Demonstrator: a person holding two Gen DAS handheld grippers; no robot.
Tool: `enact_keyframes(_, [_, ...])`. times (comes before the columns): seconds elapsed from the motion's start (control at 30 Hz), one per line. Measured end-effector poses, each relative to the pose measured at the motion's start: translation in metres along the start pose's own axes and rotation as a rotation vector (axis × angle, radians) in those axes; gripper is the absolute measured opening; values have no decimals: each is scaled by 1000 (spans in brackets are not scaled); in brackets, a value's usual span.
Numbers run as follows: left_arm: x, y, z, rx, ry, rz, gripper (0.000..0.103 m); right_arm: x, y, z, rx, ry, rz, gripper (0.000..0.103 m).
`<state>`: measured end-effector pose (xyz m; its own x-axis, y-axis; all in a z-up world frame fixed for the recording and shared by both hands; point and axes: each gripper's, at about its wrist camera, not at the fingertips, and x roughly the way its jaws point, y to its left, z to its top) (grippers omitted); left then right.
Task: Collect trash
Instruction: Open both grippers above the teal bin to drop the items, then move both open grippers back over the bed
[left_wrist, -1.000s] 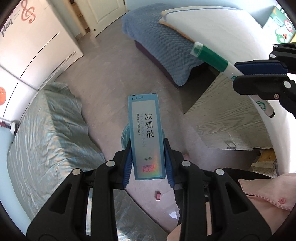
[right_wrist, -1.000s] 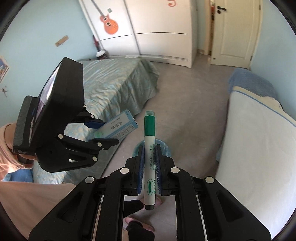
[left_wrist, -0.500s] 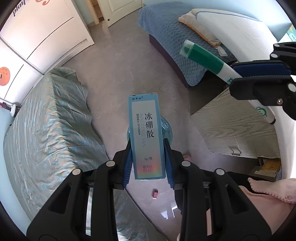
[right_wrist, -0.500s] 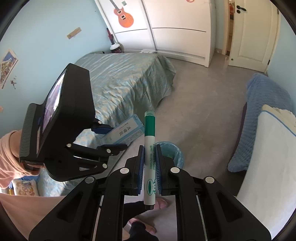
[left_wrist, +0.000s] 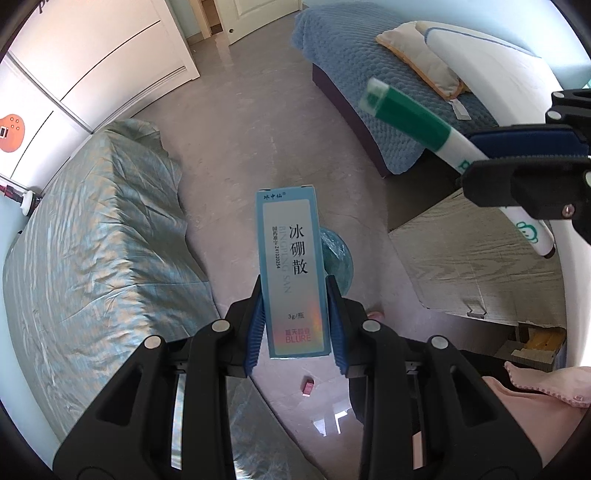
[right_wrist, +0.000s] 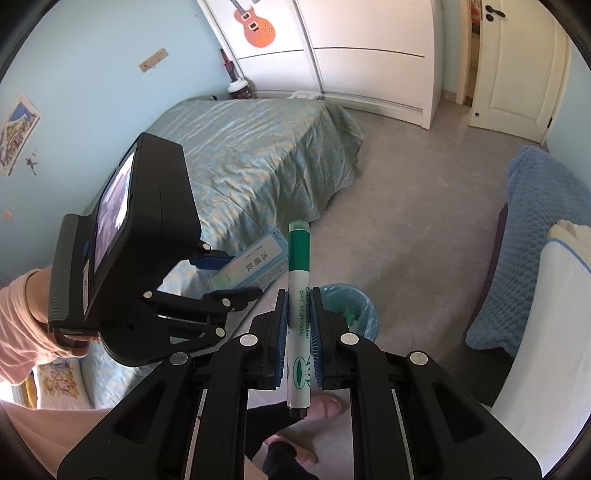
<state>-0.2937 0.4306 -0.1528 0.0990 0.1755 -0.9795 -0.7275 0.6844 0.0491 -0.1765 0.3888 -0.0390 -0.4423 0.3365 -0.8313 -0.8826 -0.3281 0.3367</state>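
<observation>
Pale-blue cardboard, a slim medicine box (left_wrist: 291, 273), stands upright between the blue pads of the left tongs (left_wrist: 294, 314), which are clamped on its lower half. The right tongs (right_wrist: 298, 328) are closed on a green-capped marker (right_wrist: 298, 306), cap pointing to 12 o'clock in the right wrist view. A lined blue trash bin (right_wrist: 354, 310) stands on the grey floor (right_wrist: 424, 206), just past the marker at about 1 o'clock, between the two beds.

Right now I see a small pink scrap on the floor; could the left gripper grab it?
Probably not yet: the left gripper is already shut on the box, though the scrap lies unobstructed.
</observation>
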Motion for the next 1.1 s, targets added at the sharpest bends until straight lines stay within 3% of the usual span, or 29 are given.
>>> enact_keyframes(0.37, [9,7,8,-3,4,-6,30,20,-10,11,39,20,26,13])
enact_keyframes(0.4, [12,9,9,-9,9,-8,30,25,-13,12,61,30,40,19])
enact_keyframes(0.47, [23,13,9,-38,41,15,67,25,-18,12,81,17,23,41])
enact_keyframes(0.5, [26,15,8,-42,40,19,71,21,-19,13,83,-7,2,49])
enact_keyframes(0.53, [28,16,8,-43,44,26,75,19,-21,14,91,-11,11,49])
enact_keyframes(0.67, [26,18,8,-38,44,31,79,7,-28,14,102,-26,2,54])
enact_keyframes(0.73, [23,17,9,-39,41,19,79,2,-29,12,105,-31,-8,61])
enact_keyframes(1.1, [11,2,13,15,13,17,83,-23,-40,-12,165,-56,-49,61])
